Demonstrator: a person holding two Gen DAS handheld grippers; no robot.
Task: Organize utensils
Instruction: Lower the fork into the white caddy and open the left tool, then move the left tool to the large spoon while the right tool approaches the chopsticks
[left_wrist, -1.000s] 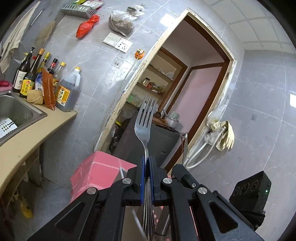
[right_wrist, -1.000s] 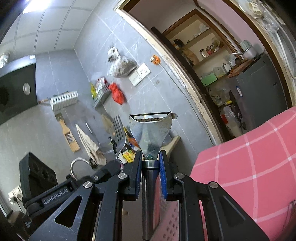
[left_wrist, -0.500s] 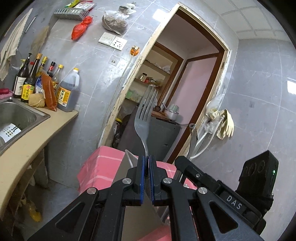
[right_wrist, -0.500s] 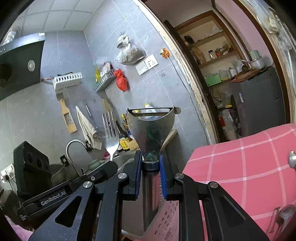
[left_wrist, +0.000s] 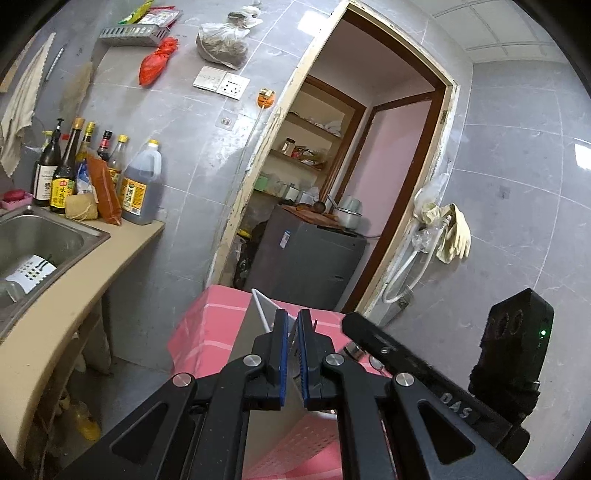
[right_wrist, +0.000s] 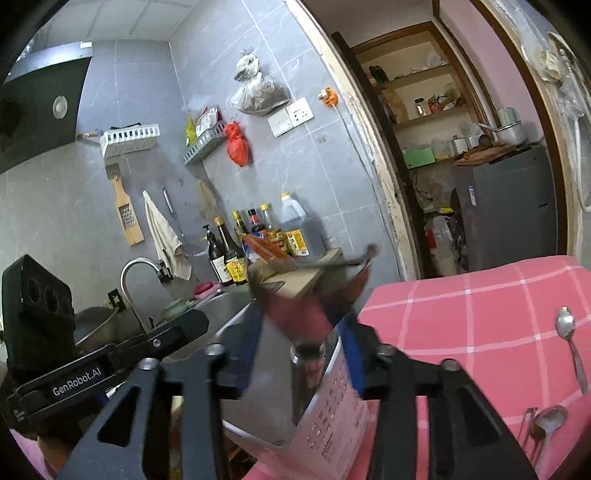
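Note:
My left gripper hovers over a white perforated utensil holder standing on a pink checked cloth. Its blue pads are a narrow slit apart with nothing between them, and no fork is in sight. In the right wrist view my right gripper is above the same holder and its jaws are opening. A blurred steel spatula tilts between them with its handle pointing into the holder, and neither pad touches it. Two spoons lie on the cloth at the right.
A steel sink and beige counter run along the left, with several sauce bottles at the wall. Behind the pink-covered table stands an open doorway with a grey cabinet. A tap rises over the sink.
The fork that stood in my left jaws is gone from them. My right jaws have spread and the spatula has tipped over and dropped lower. Both grippers moved over the white holder.

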